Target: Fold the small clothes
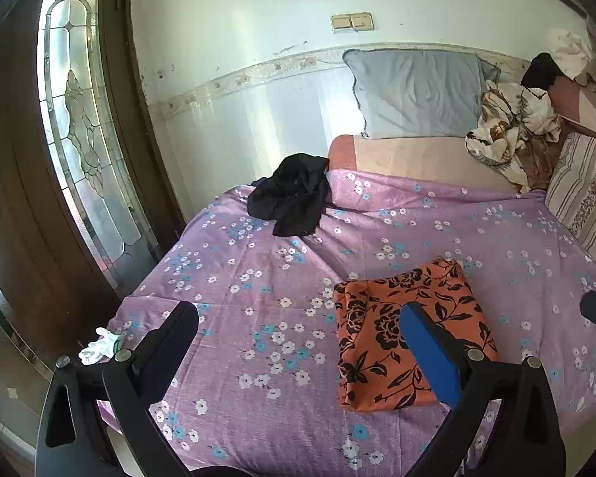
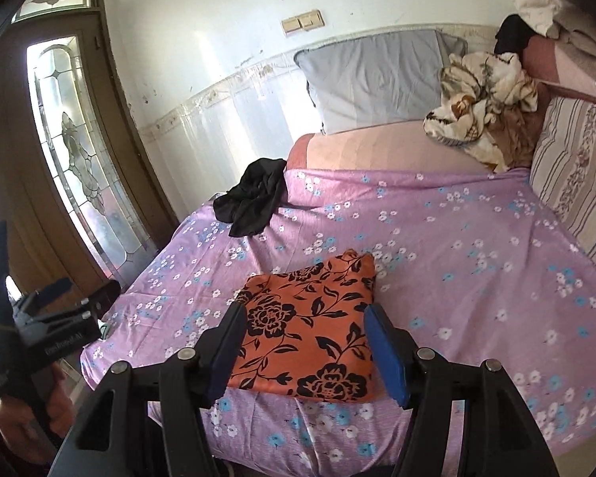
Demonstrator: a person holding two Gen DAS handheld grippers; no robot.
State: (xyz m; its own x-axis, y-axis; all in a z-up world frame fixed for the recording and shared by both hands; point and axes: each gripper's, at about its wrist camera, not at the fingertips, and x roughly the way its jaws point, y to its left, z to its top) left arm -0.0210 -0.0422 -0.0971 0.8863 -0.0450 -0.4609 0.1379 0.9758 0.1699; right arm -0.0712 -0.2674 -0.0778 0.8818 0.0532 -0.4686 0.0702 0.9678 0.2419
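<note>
An orange cloth with black flowers (image 1: 401,330) lies folded into a flat rectangle on the purple flowered bedsheet (image 1: 266,278); it also shows in the right wrist view (image 2: 310,326). A crumpled black garment (image 1: 290,194) lies at the sheet's far left, also in the right wrist view (image 2: 250,198). My left gripper (image 1: 298,318) is open and empty, above the sheet left of the orange cloth. My right gripper (image 2: 304,314) is open and empty, its fingers straddling the orange cloth's near part from above.
A grey pillow (image 1: 417,91) leans on the back wall. A crumpled cream patterned blanket (image 1: 508,123) and a striped cushion (image 1: 584,194) lie at the right. A white glove (image 1: 99,344) lies off the bed's left corner. A glass-panelled door (image 1: 79,127) stands left.
</note>
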